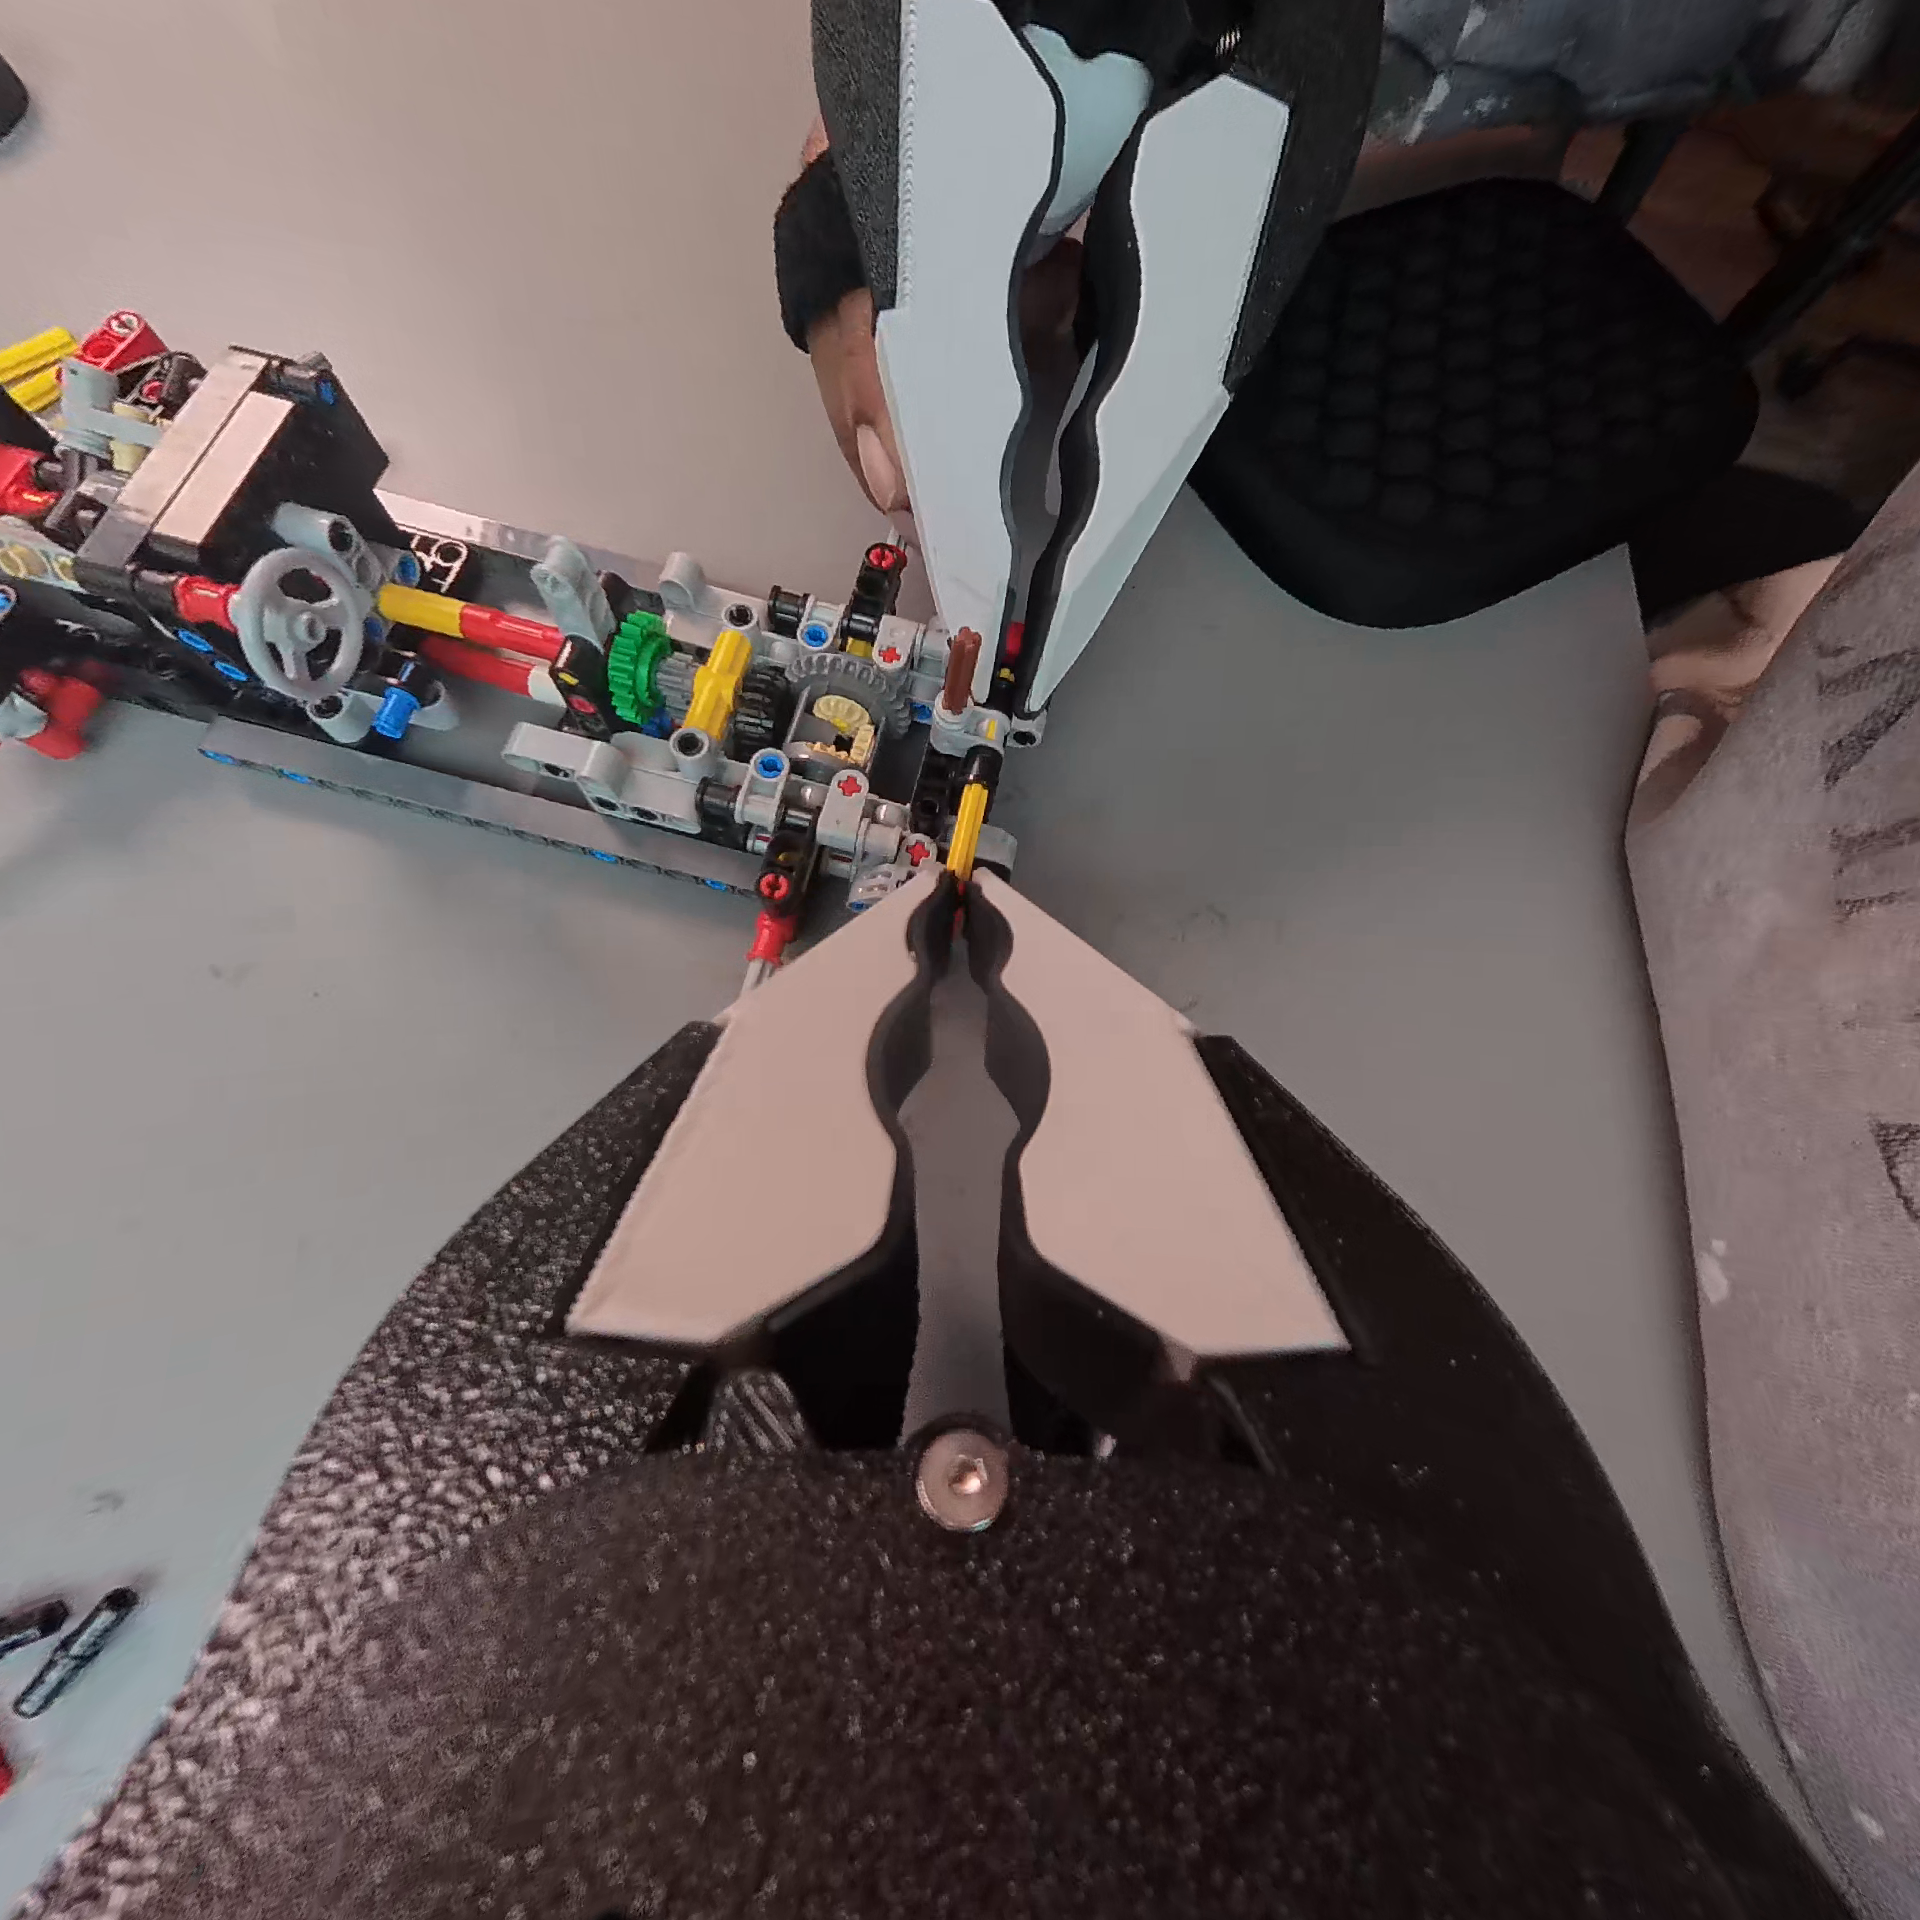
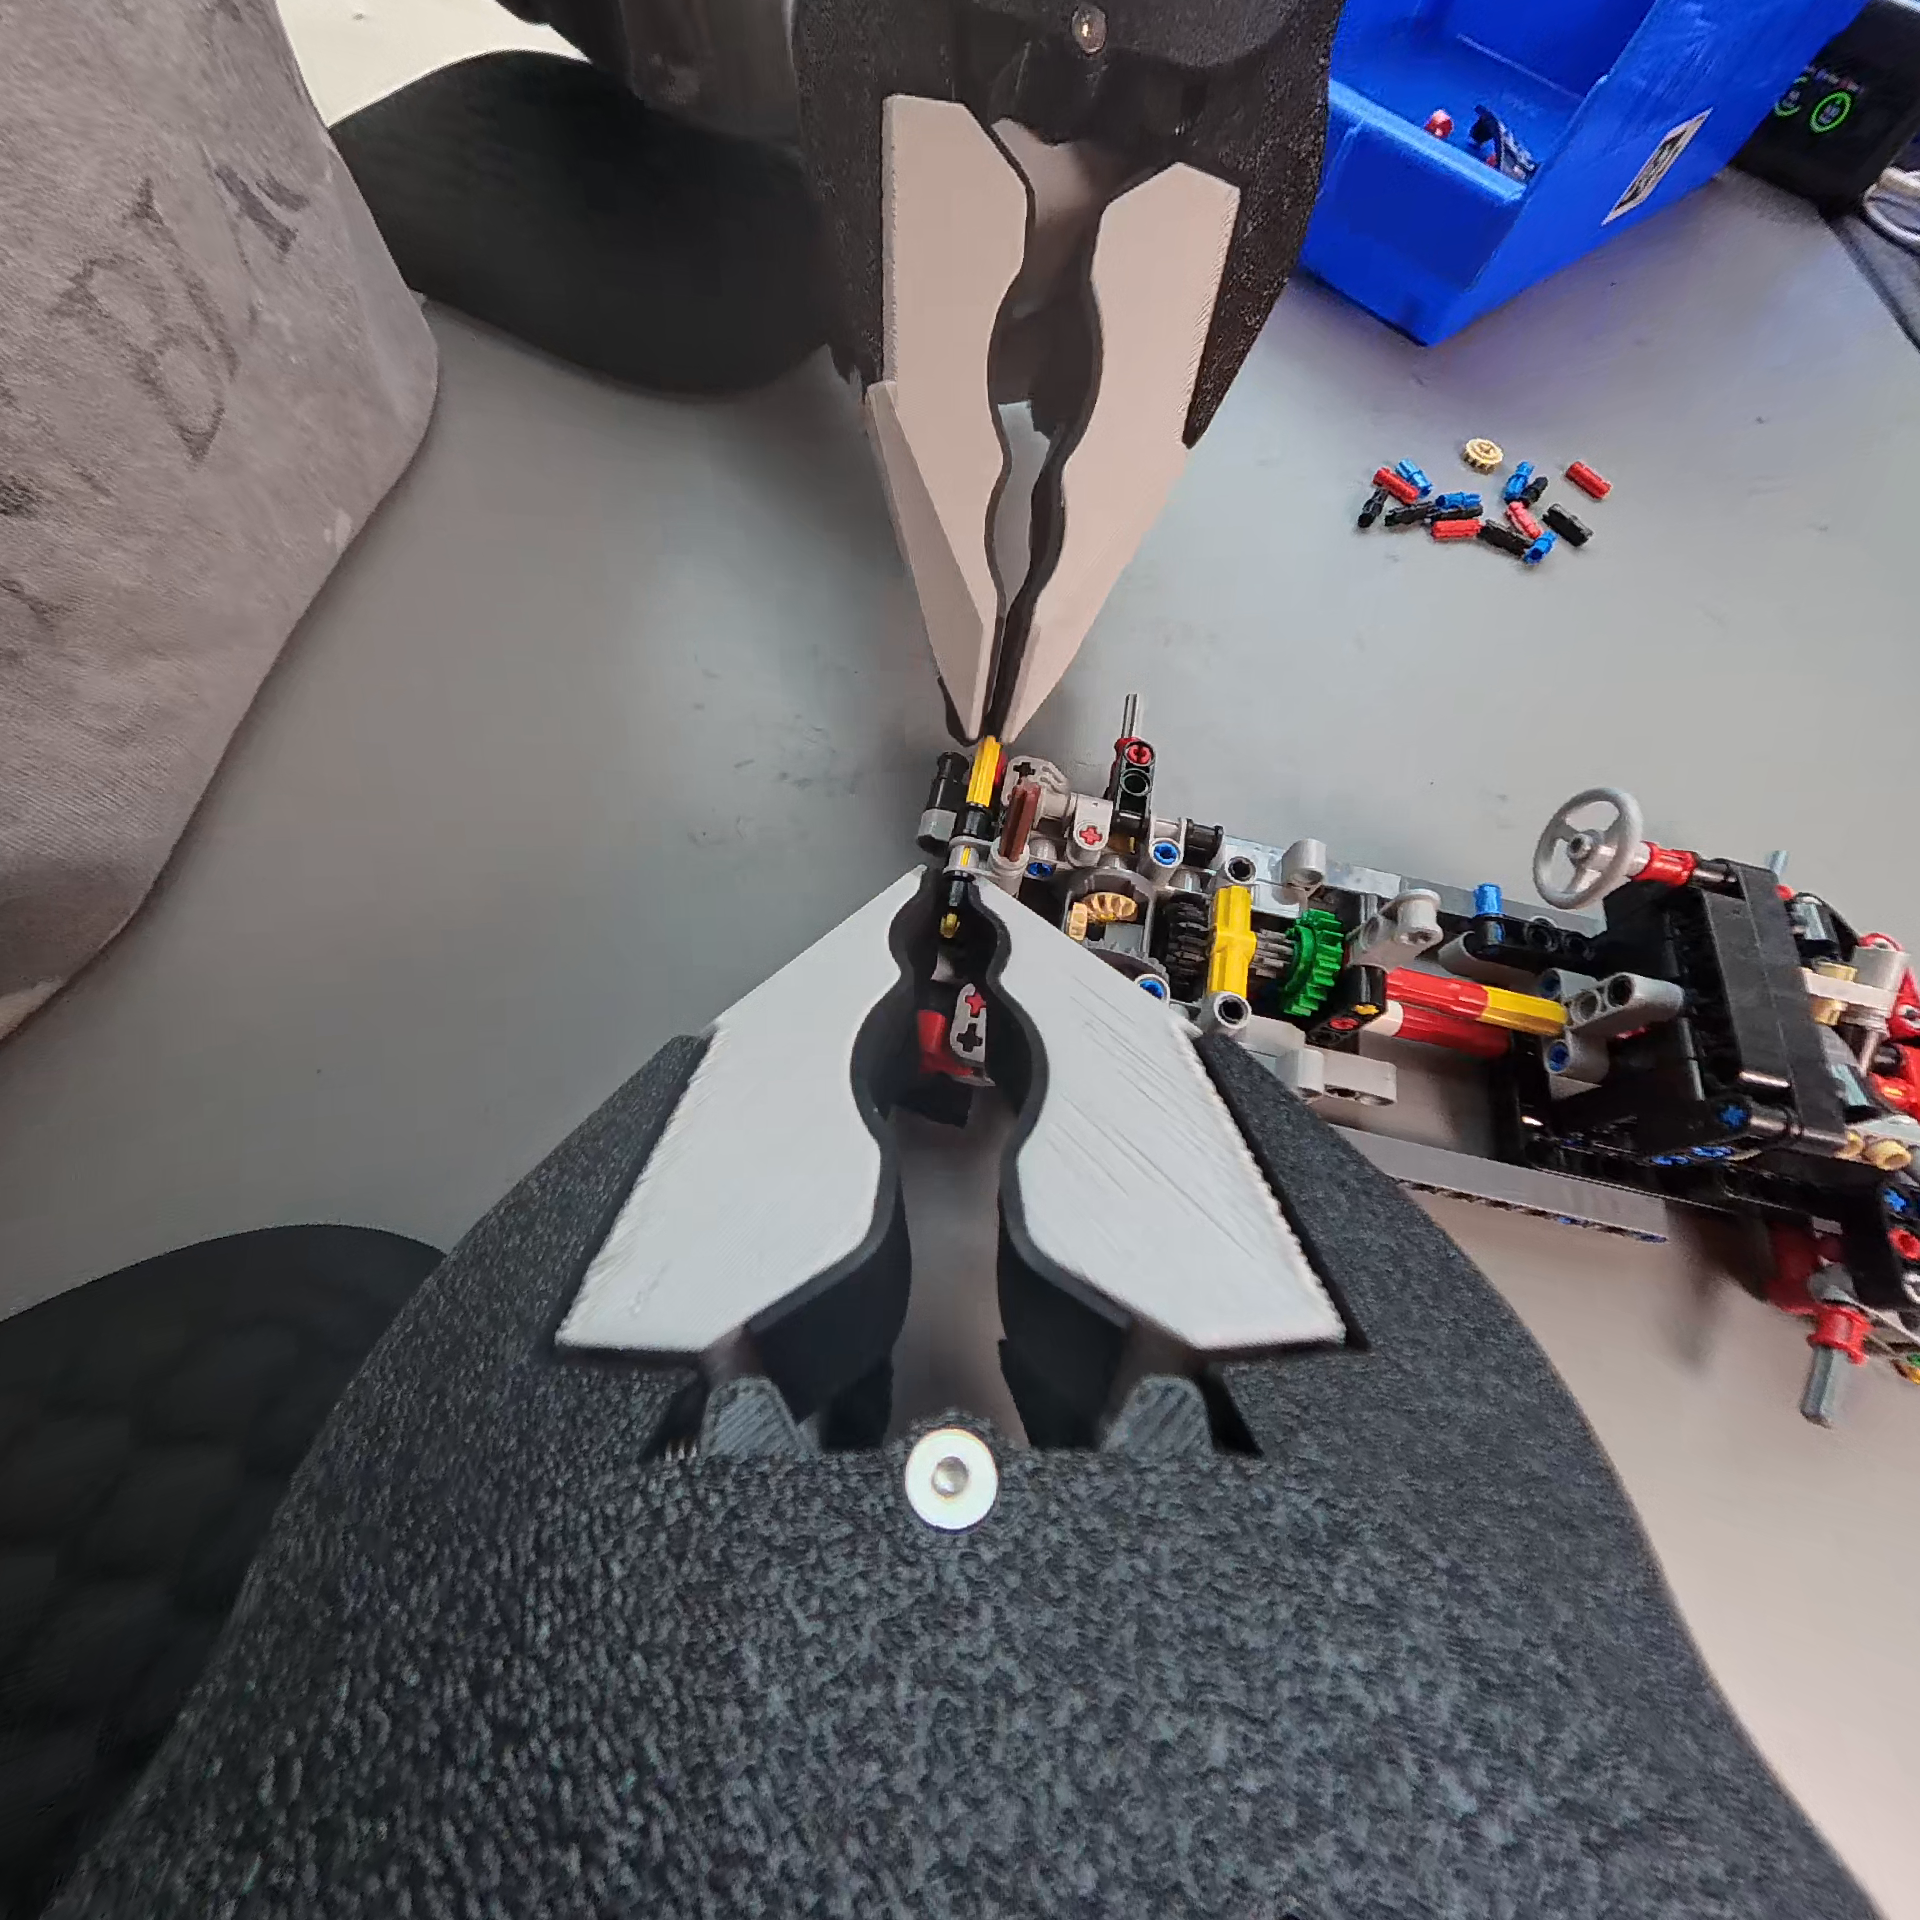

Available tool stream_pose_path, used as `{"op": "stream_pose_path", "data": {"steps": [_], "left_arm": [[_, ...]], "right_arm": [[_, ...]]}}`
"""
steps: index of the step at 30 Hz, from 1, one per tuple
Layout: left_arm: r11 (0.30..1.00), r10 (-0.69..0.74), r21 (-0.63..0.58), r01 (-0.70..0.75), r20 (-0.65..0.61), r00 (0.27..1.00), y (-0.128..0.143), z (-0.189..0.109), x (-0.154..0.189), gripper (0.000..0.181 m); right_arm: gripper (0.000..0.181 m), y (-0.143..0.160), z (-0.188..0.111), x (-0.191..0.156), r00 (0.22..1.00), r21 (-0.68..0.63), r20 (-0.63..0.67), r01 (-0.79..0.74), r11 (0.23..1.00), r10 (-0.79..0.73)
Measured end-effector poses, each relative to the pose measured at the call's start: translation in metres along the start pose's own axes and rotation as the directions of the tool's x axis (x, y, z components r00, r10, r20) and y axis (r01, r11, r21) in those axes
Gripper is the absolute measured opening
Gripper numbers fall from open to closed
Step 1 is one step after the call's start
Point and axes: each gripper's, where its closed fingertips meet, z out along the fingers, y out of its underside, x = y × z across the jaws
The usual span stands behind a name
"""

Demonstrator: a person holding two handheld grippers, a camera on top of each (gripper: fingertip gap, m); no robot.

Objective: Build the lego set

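Note:
A long lego chassis (image 1: pixel 623 675) with a grey steering wheel (image 1: pixel 301 623) and a green gear (image 1: pixel 639 665) lies on the grey table; it also shows in the right wrist view (image 2: pixel 1455 987). A thin yellow axle (image 1: pixel 968 821) runs across its near end. My left gripper (image 1: pixel 956 883) is shut on one end of this axle. My right gripper (image 2: pixel 956 883) is shut on the other end, where the axle (image 2: pixel 982 774) passes a brown pin (image 2: pixel 1023 816). The two grippers face each other tip to tip: the right gripper (image 1: pixel 1013 707) shows in the left wrist view, and the left gripper (image 2: pixel 987 732) in the right wrist view.
A blue parts bin (image 2: pixel 1455 208) stands at the back. Several loose red, blue and black pins (image 2: pixel 1486 504) lie beside it, and black pins (image 1: pixel 73 1652) lie near the left gripper. A grey fabric cushion (image 1: pixel 1787 1039) and a black chair seat (image 1: pixel 1475 416) border the table edge. My left and right fingertips are right by each other.

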Motion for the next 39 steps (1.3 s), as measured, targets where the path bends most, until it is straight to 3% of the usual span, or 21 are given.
{"op": "stream_pose_path", "data": {"steps": [15, 17, 18, 19, 20, 21, 23, 25, 27, 30, 34, 36, 39], "left_arm": [[0.992, -0.089, 0.091, 0.088, 0.002, 0.996, -0.004, 0.000, -0.002, 0.000], [0.988, -0.096, 0.118, 0.100, -0.036, 0.995, -0.008, -0.001, 0.005, 0.000], [0.979, -0.089, 0.169, 0.111, -0.130, 0.987, -0.022, 0.003, 0.024, 0.000], [0.983, -0.040, 0.168, 0.072, -0.185, 0.982, -0.034, 0.016, 0.047, 0.000], [0.985, 0.131, 0.128, -0.115, -0.123, 0.984, -0.036, 0.028, 0.057, 0.000], [0.973, 0.192, 0.135, -0.185, -0.042, 0.980, -0.041, 0.023, 0.049, 0.000], [0.984, -0.020, 0.177, 0.025, -0.028, 0.999, -0.041, -0.012, 0.019, 0.000], [0.987, -0.027, 0.157, 0.033, -0.038, 0.999, -0.032, -0.026, 0.018, 0.000], [0.992, -0.009, 0.123, 0.013, -0.032, 0.999, -0.023, -0.027, 0.017, 0.000], [0.996, -0.065, 0.058, 0.066, -0.030, 0.997, -0.010, -0.021, 0.007, 0.021], [1.000, -0.024, 0.017, 0.025, -0.042, 0.999, 0.004, -0.011, 0.013, 0.022], [1.000, 0.014, 0.000, -0.014, -0.034, 0.999, 0.008, -0.012, 0.011, 0.024], [0.998, 0.043, 0.042, -0.043, 0.000, 0.999, 0.002, -0.023, -0.004, 0.027]], "right_arm": [[0.000, -0.002, 0.002, 0.001, 1.000, 0.010, -0.010, 0.008, 1.000, -0.008], [0.000, -0.002, 0.002, 0.001, 1.000, 0.010, -0.021, 0.013, 1.000, -0.012], [0.000, -0.004, 0.006, 0.003, 0.999, 0.015, -0.041, 0.004, 1.000, -0.003], [0.000, -0.011, 0.017, 0.001, 0.998, 0.012, -0.054, 0.033, 0.999, -0.032], [0.000, -0.017, 0.025, -0.004, 0.996, 0.009, -0.037, 0.078, 0.997, -0.078], [0.000, -0.013, 0.020, 0.003, 0.996, -0.005, -0.059, 0.068, 0.998, -0.068], [0.000, 0.001, -0.003, 0.010, 0.994, 0.004, -0.106, -0.004, 1.000, 0.004], [0.000, 0.002, -0.007, 0.003, 0.994, 0.006, -0.108, -0.013, 1.000, 0.014], [0.001, -0.001, -0.001, -0.001, 0.995, 0.009, -0.098, 0.005, 1.000, -0.004], [0.004, -0.003, 0.003, -0.003, 0.997, 0.000, -0.082, 0.009, 1.000, -0.009], [0.023, -0.001, -0.001, -0.012, 0.998, -0.035, -0.070, -0.010, 0.999, 0.007], [0.026, 0.001, -0.007, -0.011, 0.993, -0.075, -0.118, -0.039, 0.996, 0.030], [0.030, -0.007, -0.019, -0.002, 0.942, -0.089, -0.304, -0.178, 0.980, 0.143]]}}
